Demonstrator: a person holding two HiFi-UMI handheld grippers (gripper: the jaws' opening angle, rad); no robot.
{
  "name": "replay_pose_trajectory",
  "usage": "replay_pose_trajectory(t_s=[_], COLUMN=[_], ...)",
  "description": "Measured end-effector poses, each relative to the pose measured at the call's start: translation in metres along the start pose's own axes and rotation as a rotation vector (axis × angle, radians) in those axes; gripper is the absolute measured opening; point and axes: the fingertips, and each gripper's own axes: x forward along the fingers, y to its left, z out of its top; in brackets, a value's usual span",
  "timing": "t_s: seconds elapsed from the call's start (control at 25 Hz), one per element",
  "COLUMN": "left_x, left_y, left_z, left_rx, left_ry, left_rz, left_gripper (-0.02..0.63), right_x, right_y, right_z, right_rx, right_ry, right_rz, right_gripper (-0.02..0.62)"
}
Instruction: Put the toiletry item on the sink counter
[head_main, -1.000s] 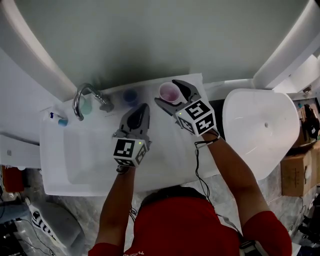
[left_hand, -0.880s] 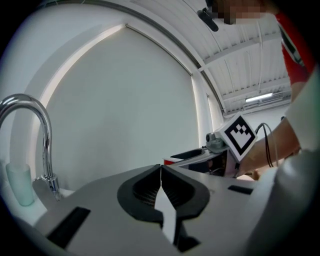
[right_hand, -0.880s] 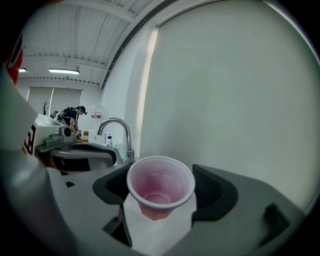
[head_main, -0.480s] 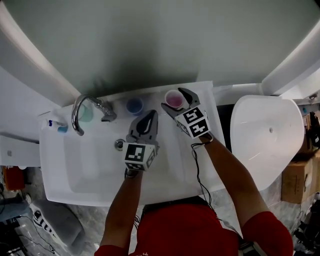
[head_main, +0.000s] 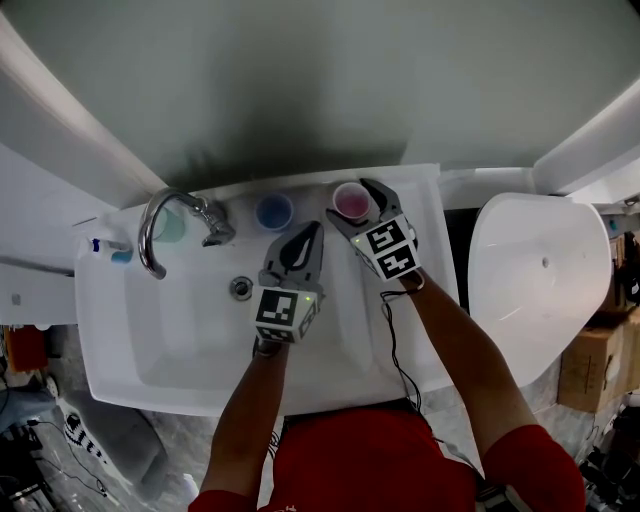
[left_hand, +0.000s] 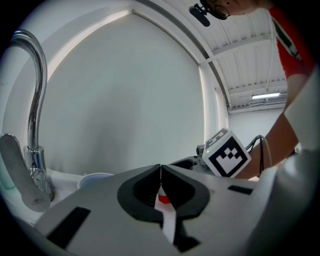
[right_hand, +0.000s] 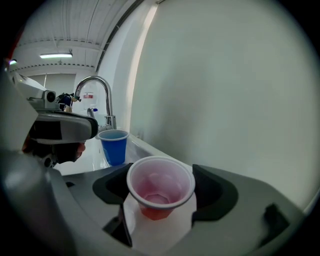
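Standing at the near edge of the sink (head_main: 130, 330), a person in a red top holds a gripper in each hand. The drain (head_main: 241, 288) lies in the bowl, left of the arms.

A little farther in is the left gripper (head_main: 312, 232). It hangs over the far part of the bowl. Its jaws are pressed tight together with nothing between them (left_hand: 161, 170).

To the right and a bit farther is the right gripper (head_main: 349, 201). Its jaws are spread wide, one on each side of the pink cup (head_main: 351, 203), and the cup's rim touches both. The pink cup (right_hand: 159, 186) stands up straight over the far right part of the counter. It is see-through with a red bottom and looks empty. I cannot tell if its bottom touches the counter.

Left of it on the far ledge stands the blue cup (head_main: 273, 211), apart from the pink one. I cannot tell what is in it. Farther left is the tap (head_main: 205, 215), with a green cup (head_main: 175, 228) just beside it.

Past the ledge is a plain wall. A white toilet (head_main: 540, 270) sits to the right of the sink.
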Motion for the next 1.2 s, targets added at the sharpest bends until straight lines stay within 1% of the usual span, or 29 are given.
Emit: replay_pose_trajectory(t_s=[0.28,0.48,0.84,1.04,1.2], left_x=[0.005,0.004,0.002,0.0,-0.002], left_y=[-0.002,-0.004,-0.008,-0.011,-0.014], left_z=[-0.002,-0.003,-0.002,-0.001,-0.001], left_rx=[-0.001,-0.007,0.001,0.007,0.014], left_ry=[0.006,0.007,0.004,0.013,0.016], left_rz=[-0.007,-0.006,-0.006,-0.005,-0.006], left_gripper=[0.017,0.017,0.017,0.017,0.017], right_x=[0.004,0.007,-0.001,-0.003,-0.006], right_y=[0.002,-0.001,0.0,0.0,0.001], right_z=[-0.011,-0.014,-0.017,-0.025,-0.026], right_rx=[-0.003,-0.007,0.052,0.062,0.066], right_ry=[0.02,0.0,-0.013,0.009,0.004], right_rz=[0.021,0.026,0.066,0.081,0.092], right_gripper=[0.345,0.345,0.345,0.347,0.358])
